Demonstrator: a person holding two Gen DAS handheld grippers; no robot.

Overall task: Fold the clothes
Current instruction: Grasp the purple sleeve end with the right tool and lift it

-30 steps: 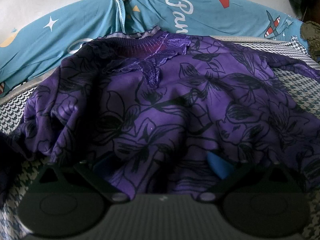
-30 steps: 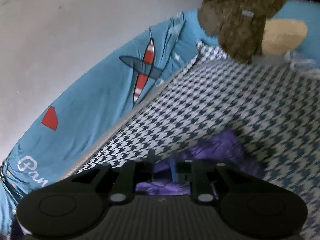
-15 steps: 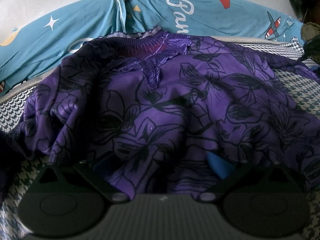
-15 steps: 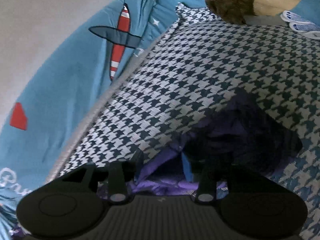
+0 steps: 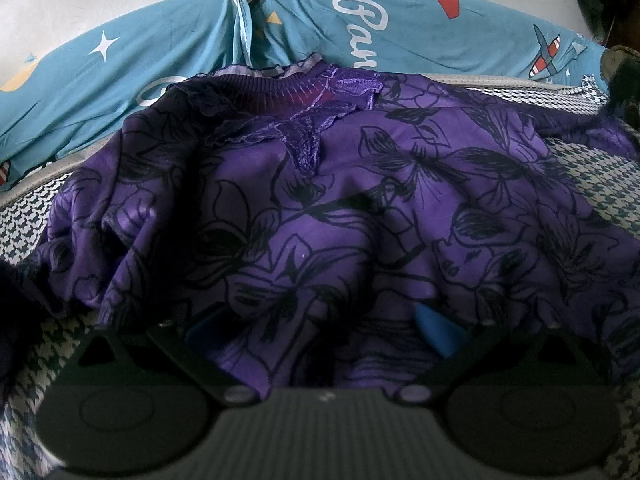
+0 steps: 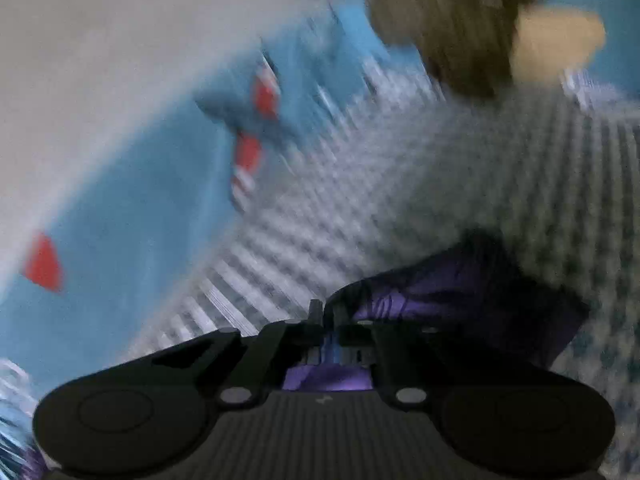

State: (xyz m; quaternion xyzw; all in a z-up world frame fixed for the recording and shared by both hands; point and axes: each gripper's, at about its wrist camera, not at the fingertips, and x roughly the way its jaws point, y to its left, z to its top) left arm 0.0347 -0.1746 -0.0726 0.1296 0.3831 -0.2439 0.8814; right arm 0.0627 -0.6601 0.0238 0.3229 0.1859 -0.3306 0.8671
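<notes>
The view is motion-blurred. The right gripper [image 6: 325, 334] has its jaws closed on purple fabric [image 6: 460, 292], which lies on a houndstooth sheet [image 6: 500, 168]. A blue printed cover [image 6: 132, 216] runs alongside. A brown object [image 6: 448, 28] sits beyond.

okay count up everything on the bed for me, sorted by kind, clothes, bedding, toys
Clothes: 1, the purple floral top
Bedding: 2, the houndstooth cover and the blue printed sheet
Soft toys: 1, a brown plush, blurred
Total: 4
</notes>
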